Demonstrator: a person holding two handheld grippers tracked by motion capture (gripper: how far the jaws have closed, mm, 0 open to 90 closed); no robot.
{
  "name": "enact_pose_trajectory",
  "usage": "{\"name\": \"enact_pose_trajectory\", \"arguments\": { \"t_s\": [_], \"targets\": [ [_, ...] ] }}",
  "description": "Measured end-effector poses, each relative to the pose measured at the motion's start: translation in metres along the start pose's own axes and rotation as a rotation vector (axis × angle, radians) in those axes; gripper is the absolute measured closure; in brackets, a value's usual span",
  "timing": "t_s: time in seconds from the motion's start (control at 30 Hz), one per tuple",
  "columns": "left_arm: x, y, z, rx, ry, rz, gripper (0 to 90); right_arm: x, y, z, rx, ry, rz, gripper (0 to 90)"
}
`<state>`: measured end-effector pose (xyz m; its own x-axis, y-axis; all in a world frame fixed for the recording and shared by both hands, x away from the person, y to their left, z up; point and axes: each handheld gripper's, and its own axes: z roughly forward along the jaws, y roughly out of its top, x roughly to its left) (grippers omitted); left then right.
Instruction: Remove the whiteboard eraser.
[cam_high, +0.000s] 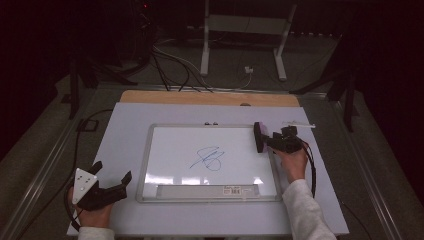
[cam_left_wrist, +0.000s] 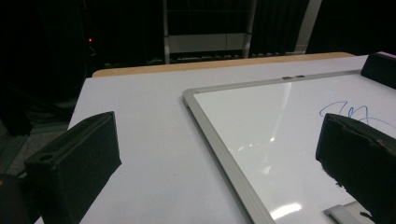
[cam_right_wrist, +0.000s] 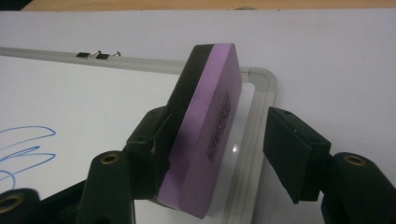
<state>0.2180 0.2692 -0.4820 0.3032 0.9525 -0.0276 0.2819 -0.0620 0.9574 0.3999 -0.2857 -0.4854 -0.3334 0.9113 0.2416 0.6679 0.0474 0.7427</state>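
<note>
A white board (cam_high: 145, 165) with a grey frame lies on the white table top. A blue scribble (cam_high: 209, 158) sits near its middle. A purple eraser (cam_right_wrist: 210, 116) with a black felt face stands on edge, tilted, at the board's far right corner (cam_high: 260, 136). My right gripper (cam_right_wrist: 219, 126) is open around it: the left jaw touches the felt side, while the right jaw stands clear of the purple side. My left gripper (cam_high: 112, 171) rests open on the table left of the board, nothing between its jaws (cam_left_wrist: 217, 135).
Two small binder clips (cam_right_wrist: 100, 55) sit on the board's far edge. A white pen-like stick (cam_high: 299, 124) lies on the table beyond my right gripper. A grey tray (cam_high: 207, 190) runs along the board's near edge. Cables and a table frame stand on the dark floor behind.
</note>
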Motion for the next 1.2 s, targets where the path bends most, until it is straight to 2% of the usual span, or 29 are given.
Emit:
{"name": "enact_pose_trajectory", "arguments": {
  "t_s": [0.2,0.27,0.4,0.6,0.73,1.0,1.2],
  "targets": [
    [0.0,0.0,-0.001,0.0,0.001,0.002,0.6,0.011,0.003,0.007,0.014,0.01,-0.025,40.3],
    [0.001,0.0,-0.001,-0.004,0.002,-0.002,0.6,0.012,0.002,0.011,0.024,0.029,-0.001,38.6],
    [0.001,0.0,0.0,0.0,0.0,-0.002,0.6,0.013,0.001,0.015,0.05,0.059,0.008,36.8],
    [0.001,0.0,0.0,0.002,0.0,0.001,0.6,0.014,-0.001,0.02,0.082,0.047,-0.003,38.3],
    [0.001,0.0,0.0,0.002,-0.001,0.001,0.6,0.015,-0.002,0.02,0.079,0.034,-0.012,40.1],
    [0.0,0.0,0.0,0.002,-0.003,0.001,0.6,0.015,-0.002,0.021,0.095,0.045,-0.013,39.9],
    [0.001,0.0,0.0,0.002,-0.002,0.001,0.6,0.018,-0.004,0.026,0.113,0.031,-0.034,40.5]
  ]
}}
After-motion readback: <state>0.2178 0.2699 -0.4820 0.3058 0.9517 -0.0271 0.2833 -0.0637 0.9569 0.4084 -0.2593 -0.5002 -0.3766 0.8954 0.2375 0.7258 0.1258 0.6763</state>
